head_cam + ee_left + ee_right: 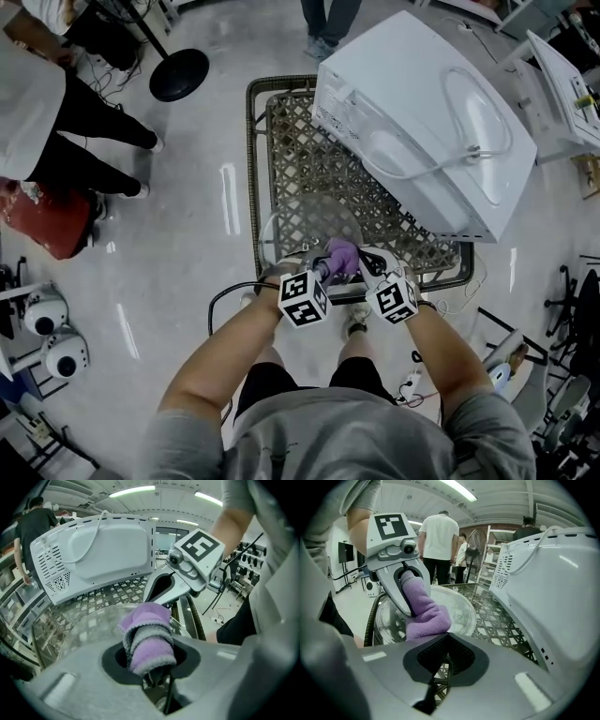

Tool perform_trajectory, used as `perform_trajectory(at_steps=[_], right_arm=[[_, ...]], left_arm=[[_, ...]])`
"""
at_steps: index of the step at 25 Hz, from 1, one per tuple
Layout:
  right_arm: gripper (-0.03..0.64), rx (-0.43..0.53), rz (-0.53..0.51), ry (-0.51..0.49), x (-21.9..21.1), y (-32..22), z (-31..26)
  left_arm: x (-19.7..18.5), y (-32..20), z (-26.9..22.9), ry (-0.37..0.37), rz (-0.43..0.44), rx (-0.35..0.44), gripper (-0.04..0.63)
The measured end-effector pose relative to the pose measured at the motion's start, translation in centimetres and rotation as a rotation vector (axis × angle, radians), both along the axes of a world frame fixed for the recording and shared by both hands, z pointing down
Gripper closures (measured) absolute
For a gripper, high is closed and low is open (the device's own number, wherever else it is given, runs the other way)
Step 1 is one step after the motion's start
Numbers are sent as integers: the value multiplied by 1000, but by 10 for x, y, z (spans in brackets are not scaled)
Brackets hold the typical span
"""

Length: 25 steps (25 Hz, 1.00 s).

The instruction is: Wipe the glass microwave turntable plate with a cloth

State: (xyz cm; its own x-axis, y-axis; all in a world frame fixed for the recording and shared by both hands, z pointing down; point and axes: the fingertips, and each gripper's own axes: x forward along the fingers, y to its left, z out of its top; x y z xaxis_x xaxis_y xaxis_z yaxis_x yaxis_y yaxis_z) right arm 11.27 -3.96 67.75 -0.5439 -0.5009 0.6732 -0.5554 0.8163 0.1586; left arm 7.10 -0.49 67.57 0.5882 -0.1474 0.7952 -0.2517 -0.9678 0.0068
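The clear glass turntable plate (298,228) lies at the near end of a lattice-top table (309,150). My left gripper (333,264) is shut on a folded purple cloth (342,253), and the cloth presses on the plate's near part. In the left gripper view the cloth (147,639) sticks out of the jaws over the plate (79,625). My right gripper (362,259) sits beside it on the right, its jaws shut at the plate's near rim. In the right gripper view the cloth (424,616) rests on the plate (459,609), held by the left gripper (411,599).
A white microwave (422,122) lies with its back up on the table's far right, its cord looped on top. On the floor to the left are a black round stand base (178,73) and a red bag (52,220). People stand at the left and far side.
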Motion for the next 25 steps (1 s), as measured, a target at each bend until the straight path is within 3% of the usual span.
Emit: perform_trajectory(at_steps=[15, 21, 25], right_arm=[[609, 2, -6, 14, 0, -1, 1], [609, -3, -6, 15, 0, -1, 1], [609, -6, 1, 11, 0, 0, 2]], left_arm=[[-140, 17, -9, -90, -134, -69, 500], [-160, 15, -12, -120, -151, -57, 500], [-153, 15, -17, -122, -143, -35, 500]])
